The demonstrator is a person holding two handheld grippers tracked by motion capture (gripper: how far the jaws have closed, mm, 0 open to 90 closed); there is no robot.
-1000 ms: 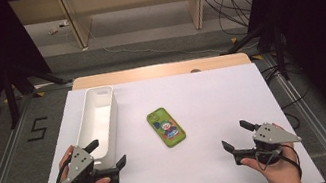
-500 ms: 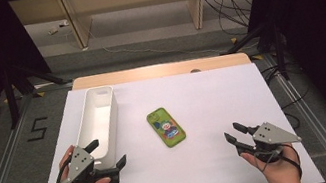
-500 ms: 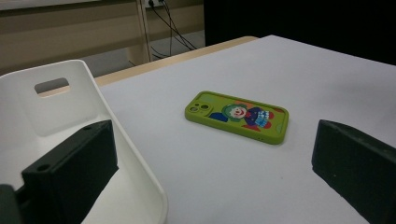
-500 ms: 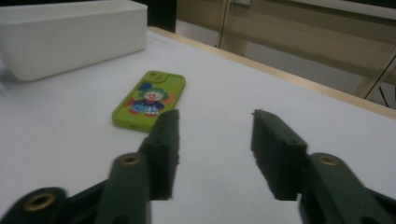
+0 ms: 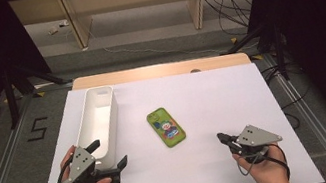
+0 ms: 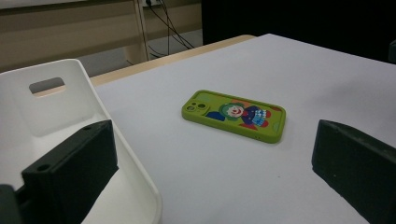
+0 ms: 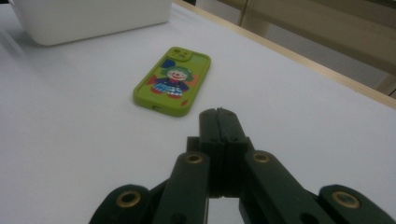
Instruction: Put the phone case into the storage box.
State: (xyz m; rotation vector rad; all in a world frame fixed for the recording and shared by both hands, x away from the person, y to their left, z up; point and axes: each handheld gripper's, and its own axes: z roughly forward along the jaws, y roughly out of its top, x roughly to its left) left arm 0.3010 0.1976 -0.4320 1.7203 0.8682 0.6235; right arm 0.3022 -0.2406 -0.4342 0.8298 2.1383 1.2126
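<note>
A green phone case (image 5: pixel 166 127) with a clown picture lies flat mid-table, camera cutout toward the far side. My left gripper (image 5: pixel 109 153) is held at the near left, open wide, with nothing between its jaws. In the left gripper view the phone case (image 6: pixel 233 115) lies ahead between the spread jaws, and the left jaw overlaps the near end of the white tray (image 6: pixel 56 112). My right gripper (image 5: pixel 222 138) sits near the front right with its jaws pressed together on nothing. In the right gripper view its tip (image 7: pixel 218 114) points toward the phone case (image 7: pixel 173 81), a short way off.
A long white tray (image 5: pixel 99 114) with a handle slot stands lengthwise on the left of the white tabletop (image 5: pixel 223 96), left of the phone case. A wooden strip (image 5: pixel 162 70) edges the far side. Beyond it are shelf legs and cables on the floor.
My right gripper's jaws have closed from open to shut, and it has shifted slightly. The left gripper, the phone case and the tray have stayed put.
</note>
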